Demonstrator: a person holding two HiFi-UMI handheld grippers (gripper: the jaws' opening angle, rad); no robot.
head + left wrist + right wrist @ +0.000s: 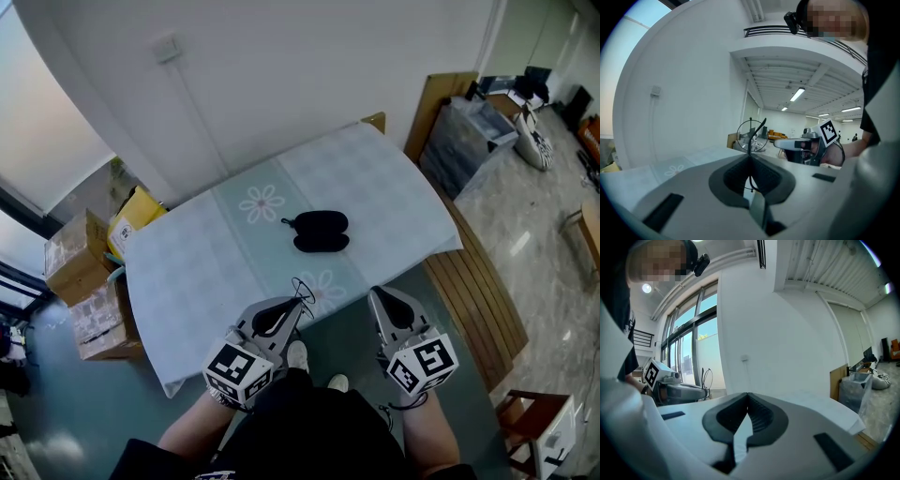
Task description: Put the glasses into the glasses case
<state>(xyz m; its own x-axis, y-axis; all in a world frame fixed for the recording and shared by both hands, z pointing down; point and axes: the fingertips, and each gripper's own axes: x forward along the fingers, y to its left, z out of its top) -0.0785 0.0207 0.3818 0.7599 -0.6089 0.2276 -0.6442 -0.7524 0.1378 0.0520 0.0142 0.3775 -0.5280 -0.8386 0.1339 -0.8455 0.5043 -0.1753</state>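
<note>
- The glasses (302, 289) are thin dark wire with round lenses. They are pinched at the tip of my left tongs (298, 305), up off the desk (187, 272), over its near edge.
- In the left gripper view the jaws are pressed together on the thin wire. One round lens stands up just beyond the tips, and an arm slants off to the right.
- The glasses case (321, 232) is black and lies on the desk, near its middle and beyond both tongs, well apart from the glasses. It shows as two rounded dark halves, one far and one near, with a small loop at its left end. I cannot tell whether it is open.
- My right tongs (377, 293) are beside the left ones, to their right and also at the near edge of the desk. In the right gripper view the jaws meet at the tips with nothing between them.
- Neither pair of tongs touches the case.
- The desk wears a pale checked cloth (394, 187) with a greenish strip down the middle, printed with flowers. The case lies on that strip.
- Cardboard boxes (80, 253) are stacked on the floor to the left of the desk.
- A slatted wooden bench (478, 300) runs along the desk's right side.
- A white wall (309, 84) rises behind the far edge.
</note>
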